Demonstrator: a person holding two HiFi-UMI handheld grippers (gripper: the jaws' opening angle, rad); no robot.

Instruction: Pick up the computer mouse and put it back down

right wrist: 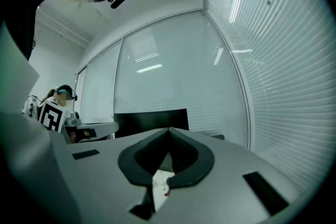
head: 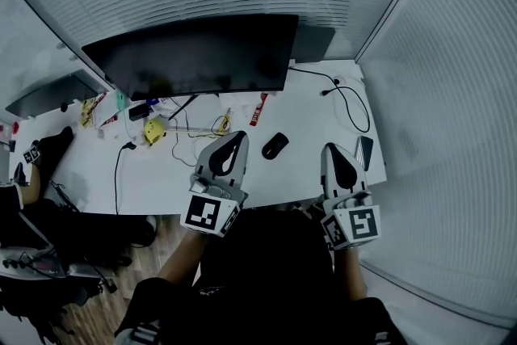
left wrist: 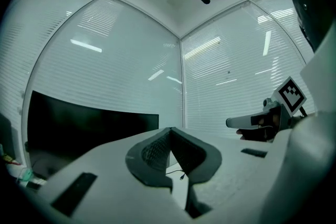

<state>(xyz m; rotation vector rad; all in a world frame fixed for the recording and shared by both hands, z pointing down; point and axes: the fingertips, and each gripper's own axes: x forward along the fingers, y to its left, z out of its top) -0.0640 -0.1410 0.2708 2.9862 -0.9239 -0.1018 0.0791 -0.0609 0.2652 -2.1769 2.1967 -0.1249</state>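
The black computer mouse (head: 275, 145) lies on the white desk (head: 161, 174), in front of the monitor's right end. My left gripper (head: 239, 136) is held above the desk's front edge, just left of the mouse, with its jaws shut and nothing in them (left wrist: 169, 129). My right gripper (head: 329, 148) is off to the mouse's right, level with the left one, its jaws also meeting at the tips and empty (right wrist: 169, 129). Neither gripper touches the mouse. The mouse does not show in either gripper view; both look level at the blinds.
A wide black monitor (head: 194, 56) stands at the back of the desk. A black cable (head: 351, 105) loops at the right, with a dark flat device (head: 365, 151) near the right edge. Yellow and red clutter (head: 155, 129) lies left of centre. Blinded glass walls (head: 452, 93) close the corner.
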